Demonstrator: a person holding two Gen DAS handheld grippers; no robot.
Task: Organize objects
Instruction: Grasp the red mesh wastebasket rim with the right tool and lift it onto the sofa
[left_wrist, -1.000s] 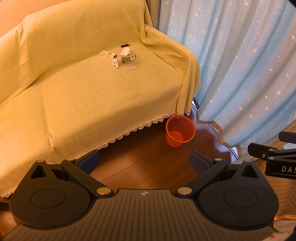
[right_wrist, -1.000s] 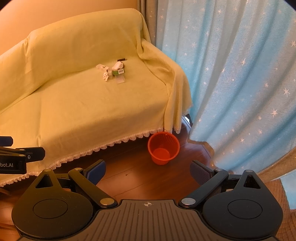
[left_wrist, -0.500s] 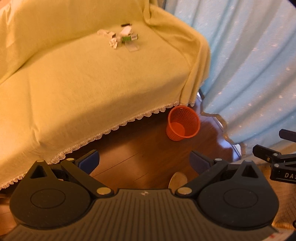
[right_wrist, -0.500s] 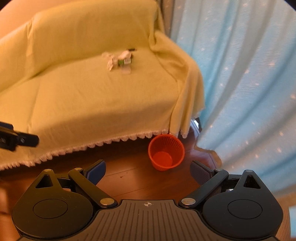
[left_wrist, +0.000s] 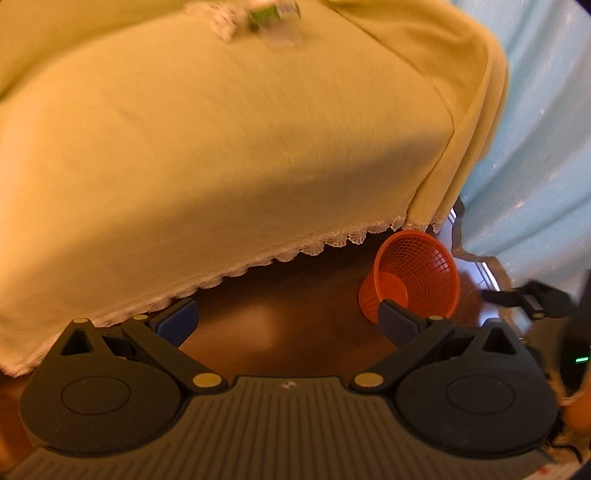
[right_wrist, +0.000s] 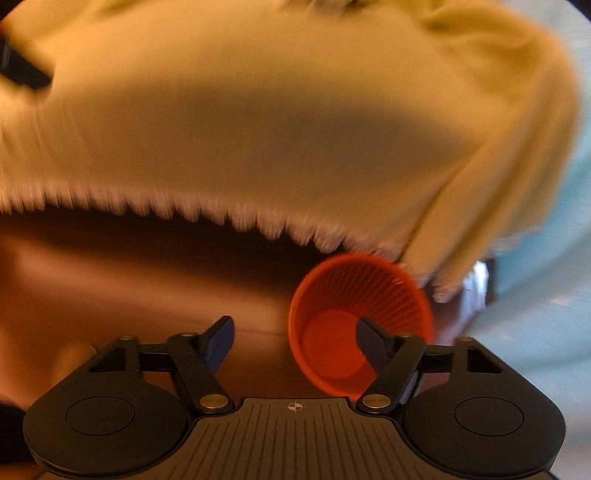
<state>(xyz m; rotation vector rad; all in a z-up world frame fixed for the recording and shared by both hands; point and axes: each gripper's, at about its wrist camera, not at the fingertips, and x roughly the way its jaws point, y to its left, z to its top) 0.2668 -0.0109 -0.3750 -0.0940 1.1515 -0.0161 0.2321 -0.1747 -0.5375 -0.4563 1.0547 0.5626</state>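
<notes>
While both views are blurring with motion, 2 grippers are hanging over the floor in front of a sofa. An orange basket is standing on the floor at the sofa's right front corner. The right gripper is nearer, jaws spread and empty, its right finger overlapping the basket's mouth. The left gripper is also spread and empty, with the basket ahead and right. Small items are lying far back on the seat. Compared with 1 second ago, both grippers are lower and closer to the basket.
</notes>
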